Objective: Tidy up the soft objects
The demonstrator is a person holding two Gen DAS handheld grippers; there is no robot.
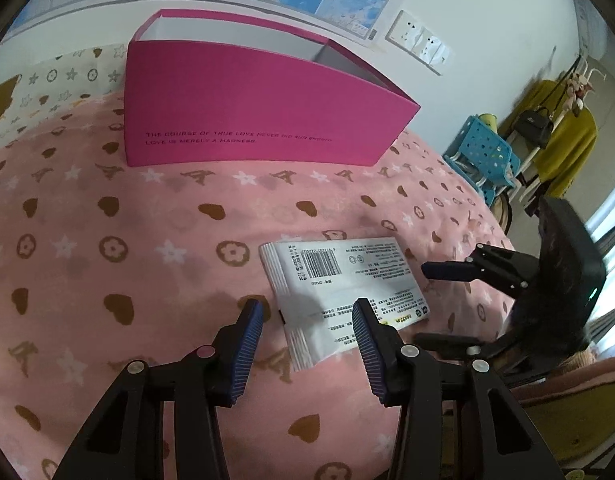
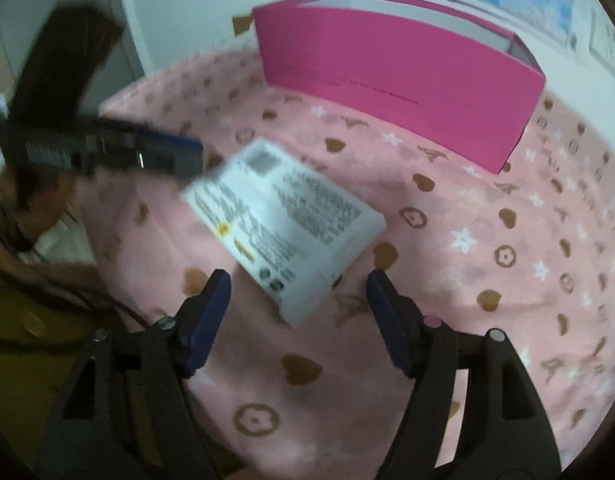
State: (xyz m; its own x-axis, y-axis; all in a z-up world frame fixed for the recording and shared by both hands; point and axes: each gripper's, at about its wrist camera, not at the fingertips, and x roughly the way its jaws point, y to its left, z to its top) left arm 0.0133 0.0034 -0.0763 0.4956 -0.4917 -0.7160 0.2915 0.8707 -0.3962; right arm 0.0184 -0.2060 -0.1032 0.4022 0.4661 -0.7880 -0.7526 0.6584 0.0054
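A white soft packet [image 1: 343, 284] with a barcode and printed text lies flat on the pink patterned blanket [image 1: 147, 220]. My left gripper [image 1: 307, 320] is open and empty, just above the packet's near end. My right gripper [image 2: 299, 292] is open and empty, close over the packet [image 2: 283, 224] from the other side. It also shows in the left wrist view [image 1: 435, 304], at the packet's right. The left gripper appears blurred in the right wrist view [image 2: 179, 160], at the packet's far left. An open pink box [image 1: 251, 108] stands behind the packet; it also shows in the right wrist view [image 2: 399, 88].
The blanket [image 2: 487, 240] covers a bed against a white wall with a map. A blue perforated stool [image 1: 487, 152] and a yellow garment on a rack [image 1: 567, 148] stand beyond the bed's right edge.
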